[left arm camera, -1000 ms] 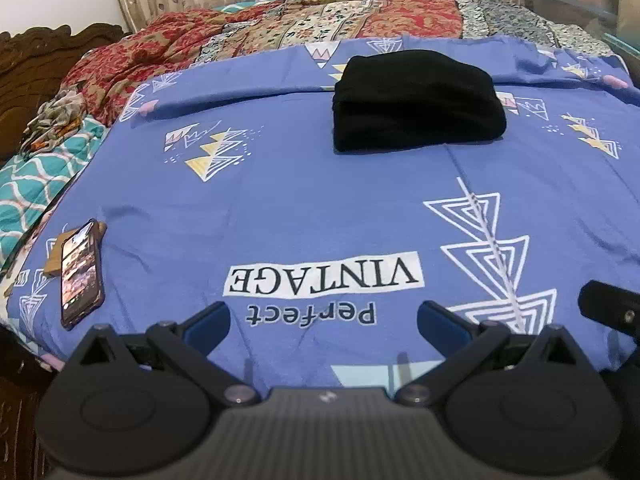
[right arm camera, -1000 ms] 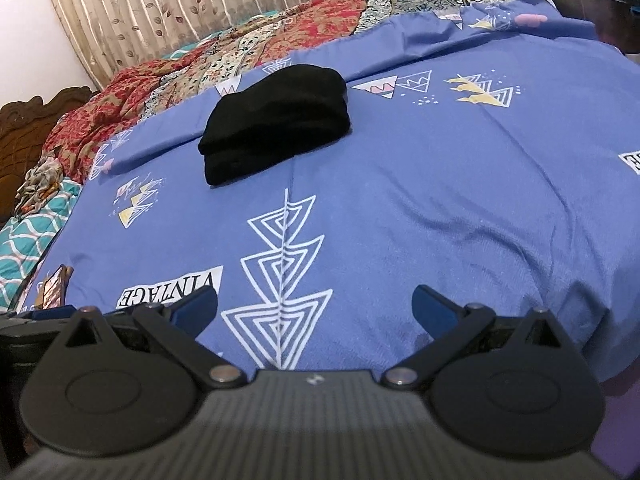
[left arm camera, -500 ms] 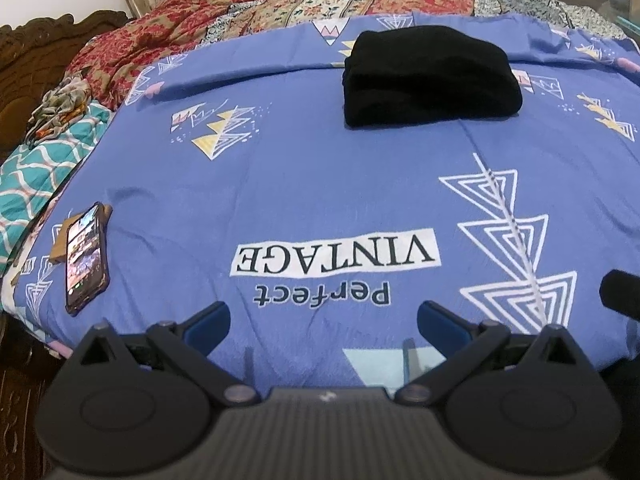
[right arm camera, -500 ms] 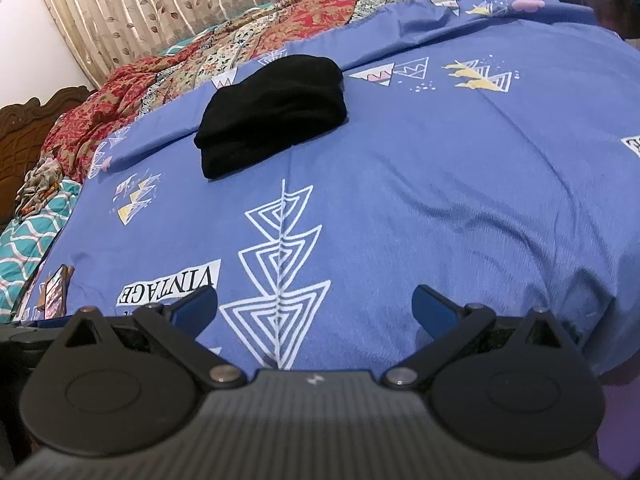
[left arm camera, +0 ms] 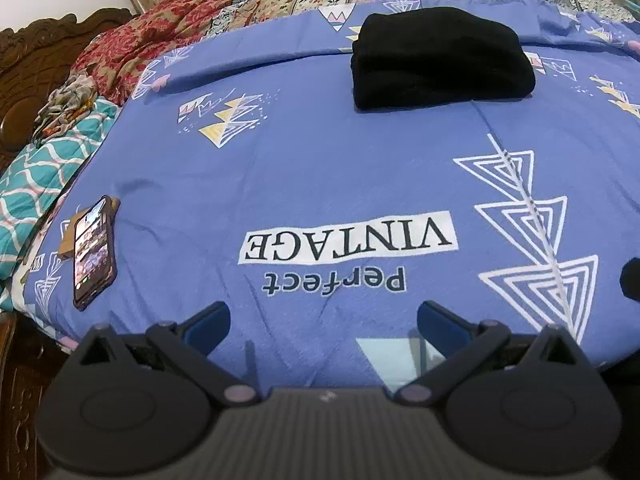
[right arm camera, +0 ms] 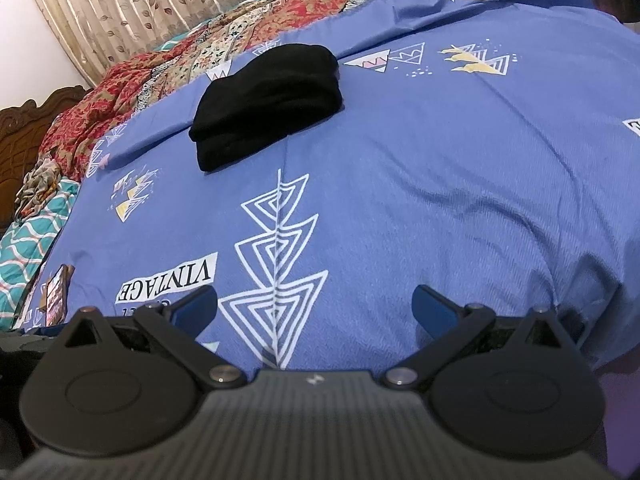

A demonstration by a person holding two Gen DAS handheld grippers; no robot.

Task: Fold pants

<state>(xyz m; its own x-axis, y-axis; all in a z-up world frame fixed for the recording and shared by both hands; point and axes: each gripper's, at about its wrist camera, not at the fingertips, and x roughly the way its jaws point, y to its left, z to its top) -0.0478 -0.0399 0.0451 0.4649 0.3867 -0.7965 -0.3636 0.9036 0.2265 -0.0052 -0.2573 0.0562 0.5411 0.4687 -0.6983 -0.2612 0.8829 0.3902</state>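
Note:
The black pants (left arm camera: pixel 440 60) lie folded in a compact stack on the far part of the blue bedspread (left arm camera: pixel 320 168); they also show in the right wrist view (right arm camera: pixel 268 100). My left gripper (left arm camera: pixel 323 322) is open and empty, low over the near edge of the bed, well short of the pants. My right gripper (right arm camera: pixel 315 306) is open and empty too, over the near edge to the right. The tip of the right gripper shows at the right edge of the left wrist view (left arm camera: pixel 631 278).
A phone (left arm camera: pixel 93 250) lies on a brown card at the bed's left edge. A red patterned quilt (left arm camera: pixel 168 28) and a teal blanket (left arm camera: pixel 36 176) lie at the back and left. A carved wooden headboard (left arm camera: pixel 32 64) stands at left, curtains (right arm camera: pixel 160 4) behind.
Both grippers have tilted down and moved slightly forward, so the pants sit higher in both views. The pants have not moved. Both grippers stay open.

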